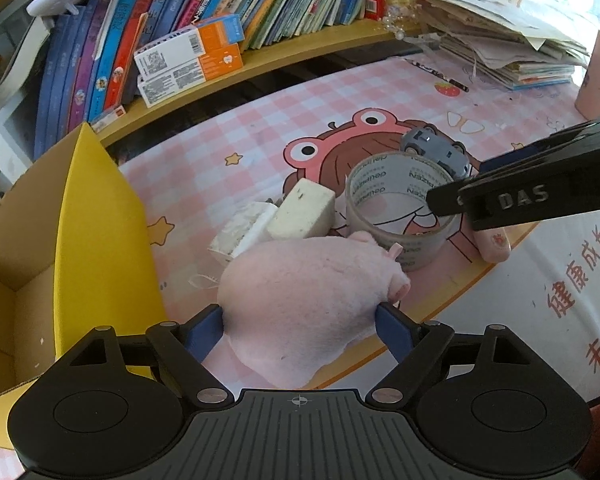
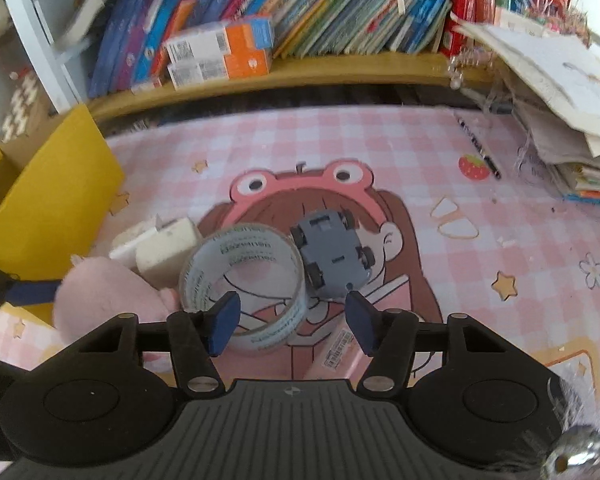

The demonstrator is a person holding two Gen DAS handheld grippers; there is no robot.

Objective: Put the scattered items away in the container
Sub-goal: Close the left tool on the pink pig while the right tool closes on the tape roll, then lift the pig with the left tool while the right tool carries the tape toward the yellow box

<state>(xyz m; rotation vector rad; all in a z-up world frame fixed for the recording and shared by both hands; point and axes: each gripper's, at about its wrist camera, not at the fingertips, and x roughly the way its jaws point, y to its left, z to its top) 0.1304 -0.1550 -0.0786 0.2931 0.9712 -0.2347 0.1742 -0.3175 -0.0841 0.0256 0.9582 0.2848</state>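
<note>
A pink plush pig (image 1: 300, 300) lies on the pink checked mat between the blue pads of my left gripper (image 1: 300, 320); both pads touch its sides. The open yellow cardboard box (image 1: 92, 232) stands just left of it. Behind the pig are a cream sponge block (image 1: 304, 212), a white block (image 1: 244, 232), a clear tape roll (image 1: 400, 216) and a grey toy car (image 1: 436, 150). My right gripper (image 2: 292, 316) is open above the tape roll (image 2: 244, 276), its left pad over the ring and its right pad near the upturned car (image 2: 332, 256).
A wooden shelf (image 1: 300, 56) of books with orange-and-white cartons runs along the back. A paper stack (image 1: 500, 36) sits back right, with a pen (image 1: 440, 74) on the mat. A pink cup (image 1: 598, 80) stands far right. A small pink packet (image 2: 336, 350) lies under my right gripper.
</note>
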